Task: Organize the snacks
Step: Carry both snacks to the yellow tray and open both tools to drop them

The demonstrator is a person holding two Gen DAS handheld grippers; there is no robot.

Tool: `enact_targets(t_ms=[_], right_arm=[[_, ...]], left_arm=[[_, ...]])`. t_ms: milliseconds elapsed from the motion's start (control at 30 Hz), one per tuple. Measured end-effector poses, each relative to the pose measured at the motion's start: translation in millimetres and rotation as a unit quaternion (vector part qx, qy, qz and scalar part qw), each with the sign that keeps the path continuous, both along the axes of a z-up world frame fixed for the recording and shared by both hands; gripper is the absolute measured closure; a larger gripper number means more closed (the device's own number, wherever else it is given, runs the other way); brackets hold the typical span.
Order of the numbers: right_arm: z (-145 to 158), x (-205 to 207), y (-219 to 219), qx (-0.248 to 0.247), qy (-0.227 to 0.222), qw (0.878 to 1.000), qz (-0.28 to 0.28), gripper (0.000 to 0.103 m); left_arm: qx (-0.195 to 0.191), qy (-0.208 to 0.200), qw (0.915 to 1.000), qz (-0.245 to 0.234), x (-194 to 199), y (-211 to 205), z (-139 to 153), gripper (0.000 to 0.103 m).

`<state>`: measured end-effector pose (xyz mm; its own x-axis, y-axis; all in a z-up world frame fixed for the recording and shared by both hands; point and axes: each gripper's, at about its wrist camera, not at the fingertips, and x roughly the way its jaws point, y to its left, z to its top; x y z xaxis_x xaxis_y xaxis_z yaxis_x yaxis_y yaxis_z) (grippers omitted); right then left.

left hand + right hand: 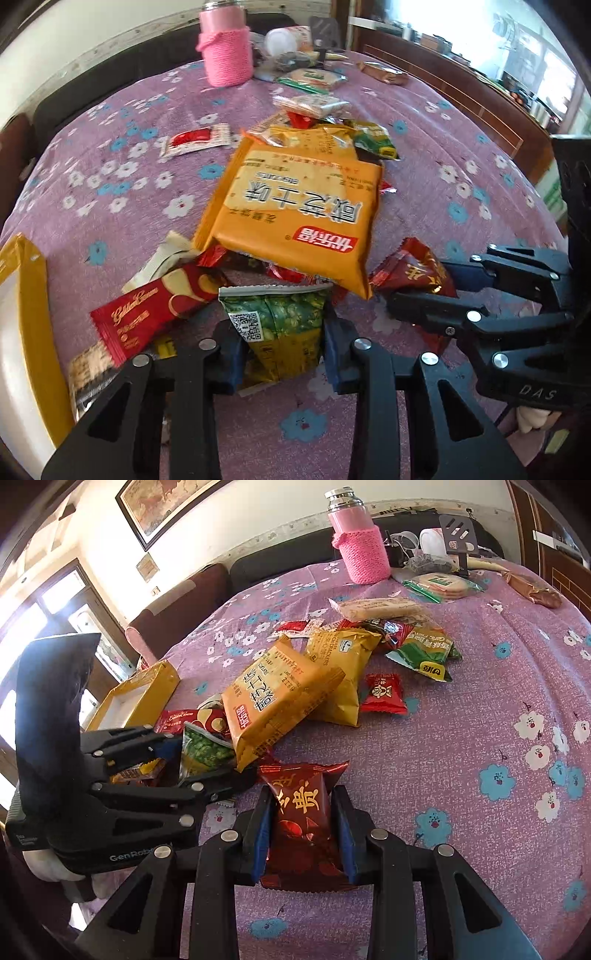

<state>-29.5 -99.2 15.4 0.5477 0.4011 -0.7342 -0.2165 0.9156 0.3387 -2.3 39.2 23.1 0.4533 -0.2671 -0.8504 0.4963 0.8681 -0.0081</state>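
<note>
- The left gripper point(282, 345) has its two blue-padded fingers point(232, 360) closed partway onto a green snack packet point(275, 326) with a QR code on it; both pads press the packet's sides, and the packet lies on the tablecloth point(110, 184) at the near edge of the snack pile.
- The right gripper point(304, 829) is narrowed onto a dark red packet with gold characters point(304, 816), its blue pads touching the wrapper on either side; this packet sits near the front of the table, just right of the green one.
- In the left wrist view the right gripper point(421, 291) reaches in from the right side, the red packet point(417, 271) between its fingers.
- A large orange biscuit bag point(295, 218) lies tilted over the middle of the pile, its near corner resting above the green packet.
- A red Golden Crown wafer packet point(147, 317) lies just left of the green packet, partly under it.
- A yellow box point(136, 698) with a white inside stands open at the left edge of the table.
- Farther back lie a gold cracker bag point(340, 672), a small red candy packet point(384, 694) and a green garlic-flavour packet point(424, 653).
- A pink bottle in a knitted sleeve point(360, 542) stands upright at the far side.
</note>
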Motion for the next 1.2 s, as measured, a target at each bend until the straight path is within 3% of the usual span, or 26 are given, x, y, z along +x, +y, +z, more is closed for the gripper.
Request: enact_targets(t_ms=[200,433,533,633,733,933,1200], right_arm=[[0,-1,0,0.005,-0.001,1.0,-0.001,0.072],[11,-13,1,0.007,-0.027,1.0,0.0,0.073],[31,-30,7,0.01,-0.046,0.999,0.006,0.073],[56,-46,28,0.015,-0.061,0.997,0.035,0.073],[79,-48,61,0.029,-0.063,0.995,0.075,0.073],[93,-27,158,0.084,-0.011,0.982,0.169,0.074],[50,-12,290,0.034,0.039,0.97,0.236,0.074]], left_arm=[[-0.037,-0.012,0.9985,0.038,-19,15,14,0.074],[-0.1,-0.06,0.9891,0.09,-64,60,68,0.074],[-0.094,-0.09,0.984,0.122,-82,98,91,0.074],[-0.062,-0.117,0.9757,0.175,-95,144,101,0.074],[-0.047,-0.111,0.9635,0.239,-101,197,94,0.074],[-0.023,-0.071,0.9414,0.329,-104,277,59,0.074],[-0.023,-0.037,0.9297,0.366,-85,315,28,0.073]])
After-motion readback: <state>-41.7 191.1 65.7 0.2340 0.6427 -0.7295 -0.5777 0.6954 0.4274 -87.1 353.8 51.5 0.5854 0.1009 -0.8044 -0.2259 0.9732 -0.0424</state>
